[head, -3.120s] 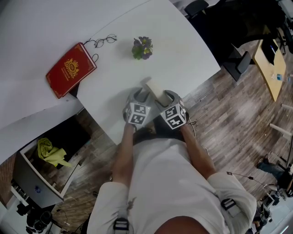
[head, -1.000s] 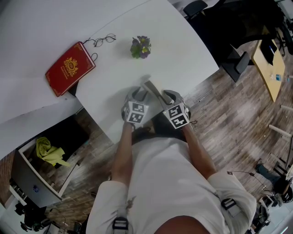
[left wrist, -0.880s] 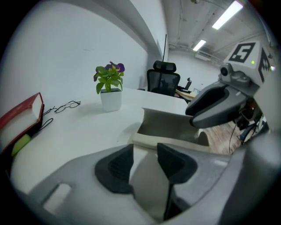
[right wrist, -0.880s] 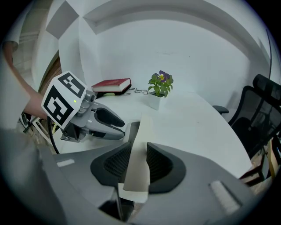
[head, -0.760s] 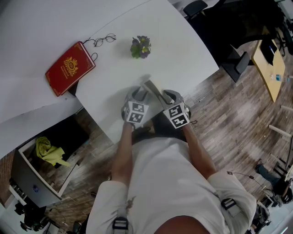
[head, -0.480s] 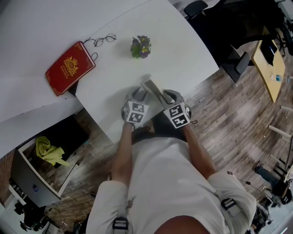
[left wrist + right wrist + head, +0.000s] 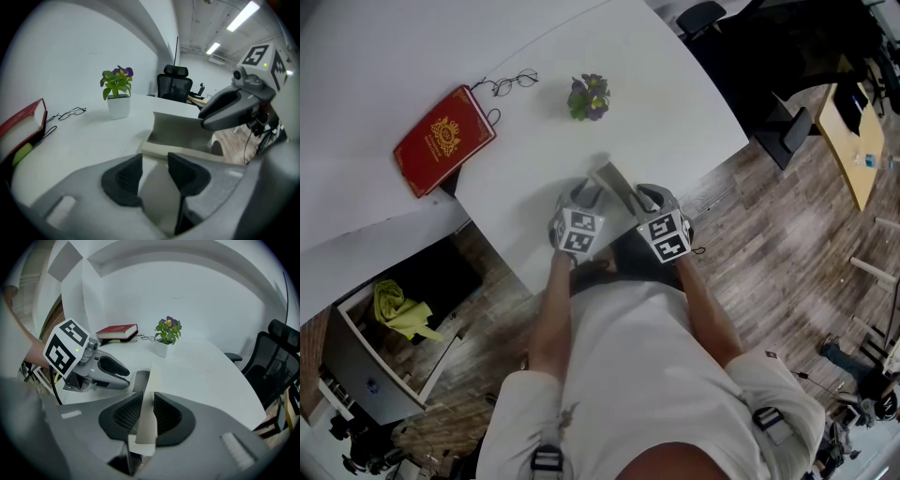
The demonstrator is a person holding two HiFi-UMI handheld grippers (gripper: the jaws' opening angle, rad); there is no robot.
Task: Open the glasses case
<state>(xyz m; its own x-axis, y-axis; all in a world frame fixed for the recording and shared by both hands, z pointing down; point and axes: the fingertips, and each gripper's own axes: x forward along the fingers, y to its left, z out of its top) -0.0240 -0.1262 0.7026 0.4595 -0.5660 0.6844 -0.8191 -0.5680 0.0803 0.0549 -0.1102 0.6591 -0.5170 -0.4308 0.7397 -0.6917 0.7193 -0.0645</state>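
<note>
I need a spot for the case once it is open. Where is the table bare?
Bare: the table between the potted plant and the glasses case, and the wide stretch right of the plant up to the curved edge. Crowded: the left, where the red book and the spectacles lie close together, and the near edge around the case.

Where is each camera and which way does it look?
Left gripper view: on the left gripper, along jaws holding the glasses case.
Right gripper view: on the right gripper; jaws, just closing, pinch the lid.
Head view: on the person's head, facing steeply down at the table; forearms and grippers show.
Both gripper views share the plant.
</note>
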